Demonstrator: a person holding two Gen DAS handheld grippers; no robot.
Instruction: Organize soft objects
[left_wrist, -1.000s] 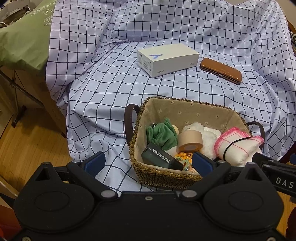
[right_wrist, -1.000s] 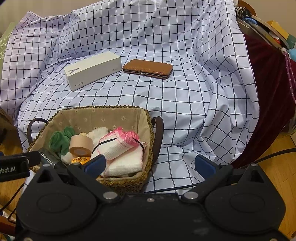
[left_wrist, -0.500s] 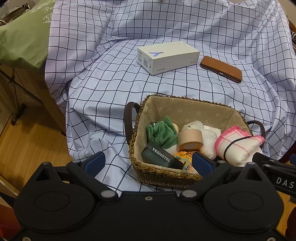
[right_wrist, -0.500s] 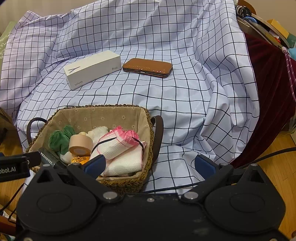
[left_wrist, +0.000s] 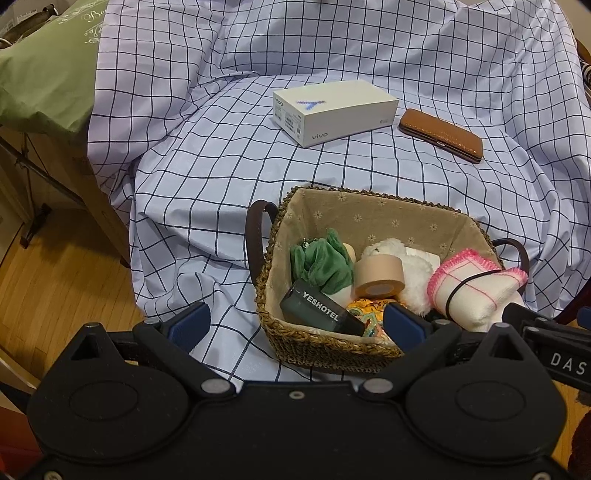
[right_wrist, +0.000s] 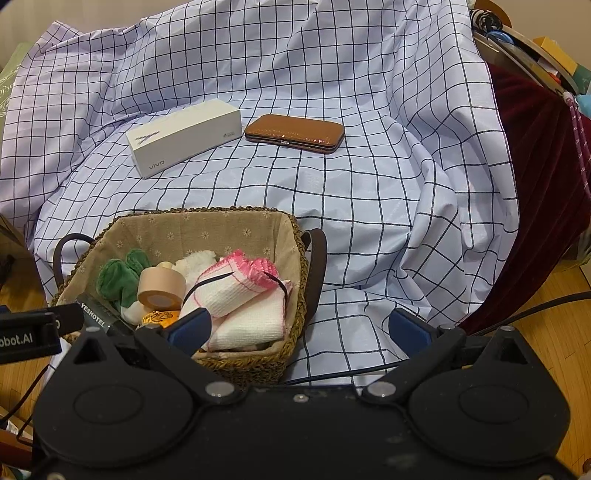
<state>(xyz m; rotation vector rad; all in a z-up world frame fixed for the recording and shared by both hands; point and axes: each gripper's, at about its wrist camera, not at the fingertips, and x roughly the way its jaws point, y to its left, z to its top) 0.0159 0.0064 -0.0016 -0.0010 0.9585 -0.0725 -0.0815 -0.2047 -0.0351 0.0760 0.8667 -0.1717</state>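
Barely any change since a second ago: I've drifted slightly, left tongs (left_wrist: 295, 325) and right tongs (right_wrist: 299, 328) both spread, empty (nothing grabbed), basket (left_wrist: 332, 347) untouched

Open cloth (right_wrist: 369, 229) beyond crowded basket (right_wrist: 295, 236)

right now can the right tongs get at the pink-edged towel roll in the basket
Probably yes. The right tongs are open and empty, and the pink-edged towel roll lies on top of the pile at the wicker basket end nearest them, with nothing covering it.
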